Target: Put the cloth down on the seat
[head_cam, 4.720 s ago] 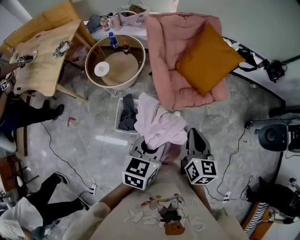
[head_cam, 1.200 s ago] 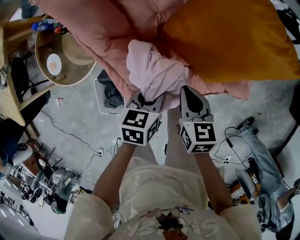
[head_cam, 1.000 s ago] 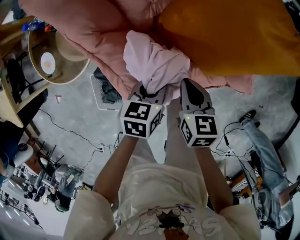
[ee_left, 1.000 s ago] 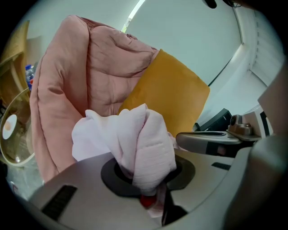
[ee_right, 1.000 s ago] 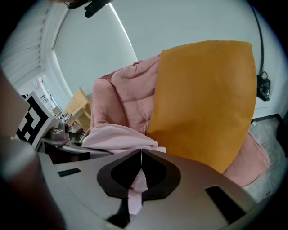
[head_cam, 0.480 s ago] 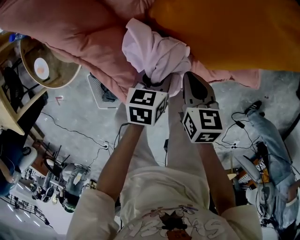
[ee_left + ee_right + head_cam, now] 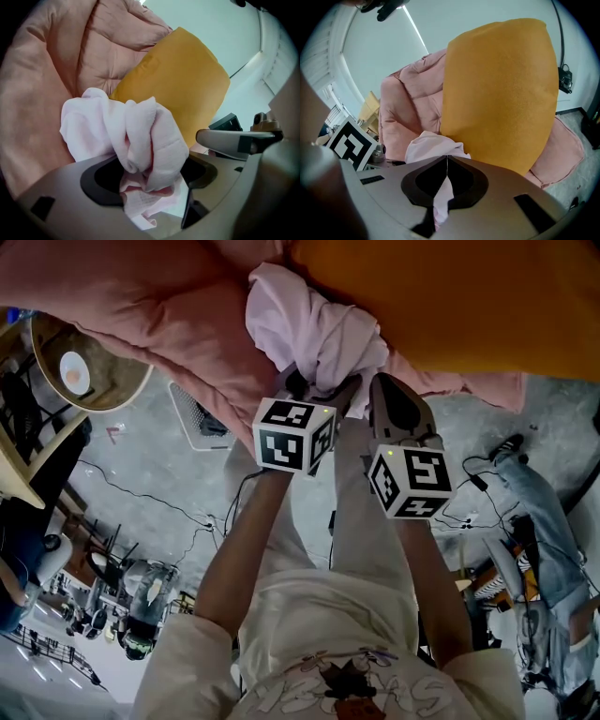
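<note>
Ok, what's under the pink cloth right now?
The pink seat shows around the cloth, the orange pillow beside it. The folds cover whether it rests there.

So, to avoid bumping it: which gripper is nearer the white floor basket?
Left. The left gripper, jaws opening around the pink cloth, is just right of the white basket; the right gripper sits further right.
</note>
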Tool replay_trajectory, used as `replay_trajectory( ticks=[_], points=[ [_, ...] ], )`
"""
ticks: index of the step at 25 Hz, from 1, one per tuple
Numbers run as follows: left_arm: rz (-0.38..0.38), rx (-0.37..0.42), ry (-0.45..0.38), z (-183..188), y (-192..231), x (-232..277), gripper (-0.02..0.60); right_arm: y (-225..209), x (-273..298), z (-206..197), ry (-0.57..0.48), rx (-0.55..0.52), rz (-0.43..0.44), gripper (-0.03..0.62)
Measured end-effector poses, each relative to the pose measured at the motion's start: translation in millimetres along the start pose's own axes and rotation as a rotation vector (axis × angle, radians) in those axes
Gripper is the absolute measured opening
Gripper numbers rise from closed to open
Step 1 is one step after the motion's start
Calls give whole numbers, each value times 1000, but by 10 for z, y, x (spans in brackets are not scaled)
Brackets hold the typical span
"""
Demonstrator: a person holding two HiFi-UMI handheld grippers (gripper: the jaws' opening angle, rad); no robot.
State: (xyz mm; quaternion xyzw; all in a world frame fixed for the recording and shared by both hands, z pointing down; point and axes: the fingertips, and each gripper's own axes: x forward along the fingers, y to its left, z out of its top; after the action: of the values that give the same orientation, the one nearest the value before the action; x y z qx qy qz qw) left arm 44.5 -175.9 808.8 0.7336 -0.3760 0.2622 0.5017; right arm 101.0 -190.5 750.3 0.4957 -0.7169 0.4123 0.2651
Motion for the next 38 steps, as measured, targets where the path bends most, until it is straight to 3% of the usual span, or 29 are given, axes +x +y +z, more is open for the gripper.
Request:
replay_trajectory(
  ticks=[2, 9, 14, 22, 25, 30, 38],
  points=[
    [-8, 7, 7, -17, -38, -15, 374, -26, -8, 1, -1, -1, -7, 20],
    [-40, -40, 28, 0, -7, -230, 374, 97, -28, 127, -10, -12, -8, 20],
    [-38, -46, 12, 90, -68, -459, 271, 187, -169, 237, -27, -25, 6, 20],
    [-24, -48, -7, 224, -68, -816, 265, 436, -315, 409, -34, -51, 34, 20],
    [-14, -50, -28, 254, -131, -997, 234, 521, -447, 458, -38, -68, 42, 19],
    [47, -65, -52, 403, -191, -1313, 55, 633, -660, 574, -44, -80, 62, 19],
    [67, -51, -62, 529, -431, -1799, 29, 859, -1042, 702, -52, -104, 105, 18]
  ],
)
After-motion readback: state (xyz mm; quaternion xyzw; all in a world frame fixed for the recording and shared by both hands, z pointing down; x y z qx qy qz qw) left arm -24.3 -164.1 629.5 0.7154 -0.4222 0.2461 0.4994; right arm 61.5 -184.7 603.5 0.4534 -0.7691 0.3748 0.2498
